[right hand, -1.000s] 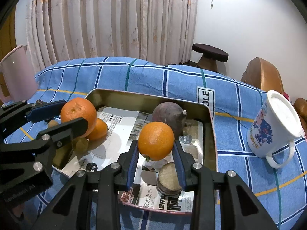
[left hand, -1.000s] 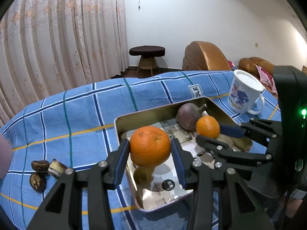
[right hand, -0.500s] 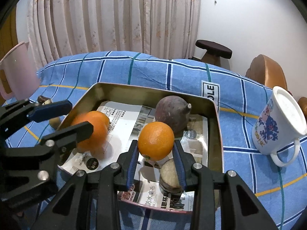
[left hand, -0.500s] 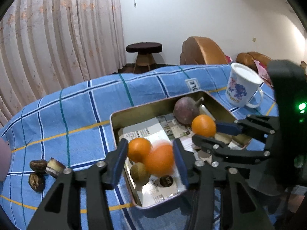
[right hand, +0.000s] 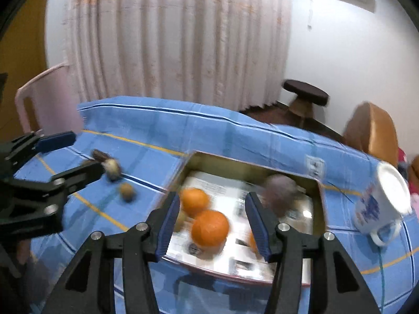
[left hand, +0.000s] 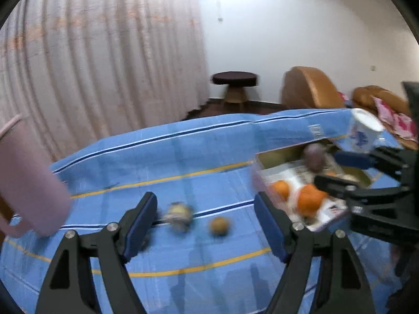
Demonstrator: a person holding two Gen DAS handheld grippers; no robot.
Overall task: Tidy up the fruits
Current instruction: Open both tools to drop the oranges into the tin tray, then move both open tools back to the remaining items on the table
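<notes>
My left gripper [left hand: 205,222] hangs over the blue checked cloth, jaws opening, nothing between the pads. Below it lie a small brown fruit [left hand: 220,225] and a blurred cut fruit [left hand: 179,213]. My right gripper [right hand: 213,225] hovers above the metal tray [right hand: 251,162], jaws opening and off the fruit. Two oranges [right hand: 209,227] [right hand: 195,200] rest on the tray's newspaper lining. A third orange [right hand: 252,240] peeks from behind the right finger, and a purple fruit [right hand: 280,191] sits at the back. The right wrist view catches the left gripper [right hand: 86,153] at its left edge.
A white mug [right hand: 385,201] with a blue print stands right of the tray. A pink pitcher [left hand: 26,183] stands at the table's left end. Dark fruit pieces [right hand: 100,154] lie near the cut fruit. Beyond the table are a stool [left hand: 234,79], brown seats and curtains.
Both grippers let go of their oranges, which now lie in the tray. Both opened and drew back upward. The left one swung left, off the tray, over the loose fruits on the cloth.
</notes>
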